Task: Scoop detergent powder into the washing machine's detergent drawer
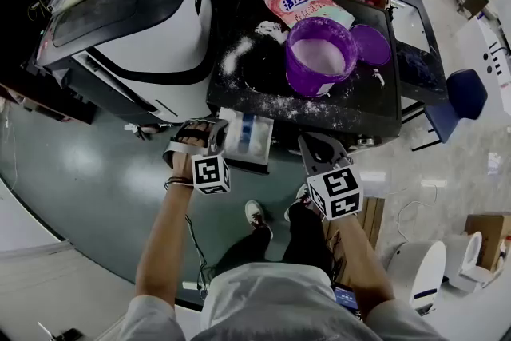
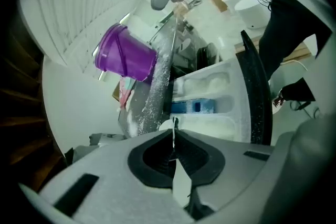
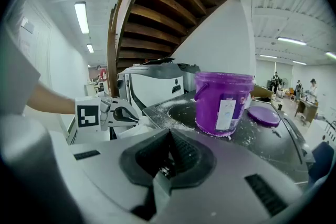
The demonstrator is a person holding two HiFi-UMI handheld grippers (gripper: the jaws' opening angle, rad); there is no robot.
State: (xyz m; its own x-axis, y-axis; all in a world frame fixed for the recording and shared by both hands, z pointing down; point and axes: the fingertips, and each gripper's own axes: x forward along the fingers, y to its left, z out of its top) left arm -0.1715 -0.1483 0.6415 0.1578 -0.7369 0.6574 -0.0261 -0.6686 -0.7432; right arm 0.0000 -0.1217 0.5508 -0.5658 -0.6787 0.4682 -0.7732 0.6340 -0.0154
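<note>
- Head view: the detergent drawer (image 1: 246, 138) stands pulled out from the front edge of the dark bench (image 1: 383, 104), its compartments open upward so that powder can be tipped in from above.
- Purple bucket (image 1: 319, 56), uncovered and holding pale detergent powder, sits on the bench just behind the drawer. Its lid (image 1: 371, 44) lies flat beside it, and a pink detergent bag (image 1: 299, 2) lies behind it. The supply is thus within short reach of the drawer.
- Spilled powder (image 1: 235, 56) is scattered over the bench around the bucket and towards the drawer edge.
- Left hand-held gripper (image 1: 209, 132) is at the drawer's left side. Left gripper view shows its jaws closed tip to tip with nothing identifiable held between them, and the drawer's white and blue compartments directly ahead.
- Right hand-held gripper (image 1: 313, 146) is held low in front of the bench, to the right of the drawer. Right gripper view shows its jaws pressed together and empty, aimed at the bucket.
- No scoop can be made out in either hand-held gripper, so by judgement the scooping step is not under way at this moment.
</note>
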